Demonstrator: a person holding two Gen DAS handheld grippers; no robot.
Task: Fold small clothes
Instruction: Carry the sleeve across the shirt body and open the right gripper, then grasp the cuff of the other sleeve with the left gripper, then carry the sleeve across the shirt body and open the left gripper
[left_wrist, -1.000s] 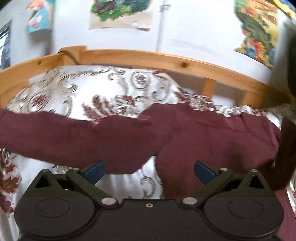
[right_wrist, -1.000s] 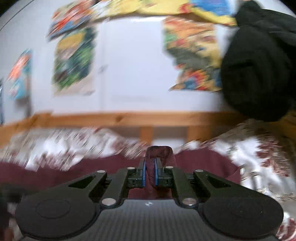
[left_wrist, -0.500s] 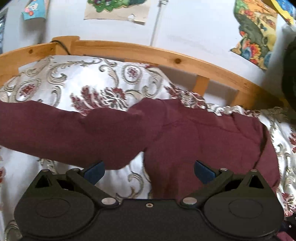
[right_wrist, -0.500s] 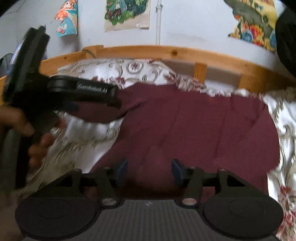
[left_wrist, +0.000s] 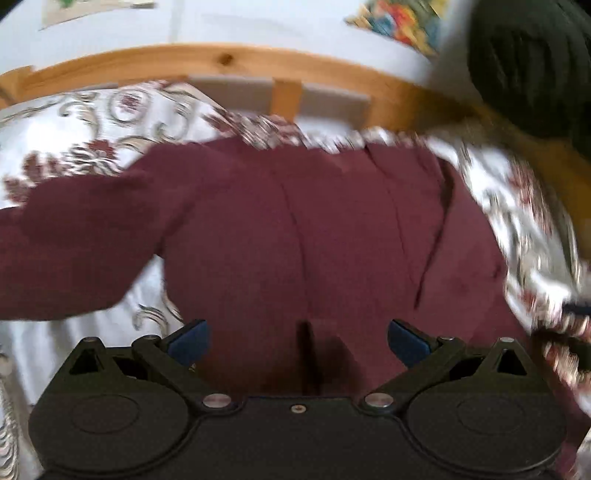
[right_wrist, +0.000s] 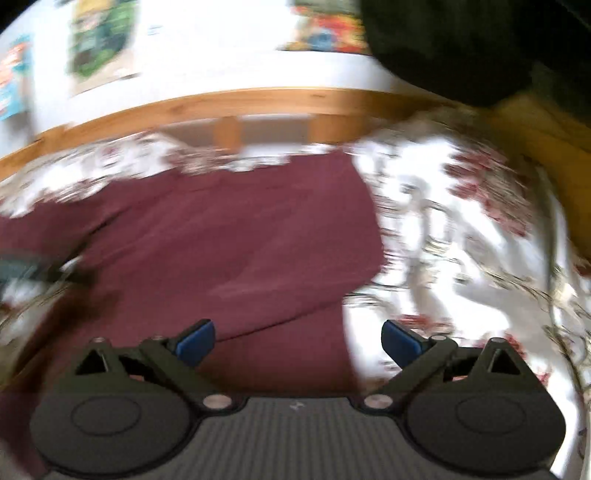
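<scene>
A maroon long-sleeved top (left_wrist: 314, 229) lies spread on a white bedspread with a dark red floral print (left_wrist: 92, 147); one sleeve (left_wrist: 74, 251) reaches out to the left. My left gripper (left_wrist: 297, 341) hangs open just above the top's near edge, nothing between its blue pads. In the right wrist view the same top (right_wrist: 221, 251) fills the left and middle, with its right edge folded over. My right gripper (right_wrist: 297, 338) is over that edge, jaws opening wide, and the pads press on nothing. Both views are blurred by motion.
A wooden bed rail (left_wrist: 221, 62) runs along the far side below a white wall with colourful posters (right_wrist: 99, 44). A dark bulky garment (left_wrist: 535, 66) hangs at the upper right. Bare bedspread (right_wrist: 461, 240) lies to the right of the top.
My right gripper let go of the maroon cloth it pinched and opened wide, swinging right and down. My left gripper stayed open and dropped closer over the top's body.
</scene>
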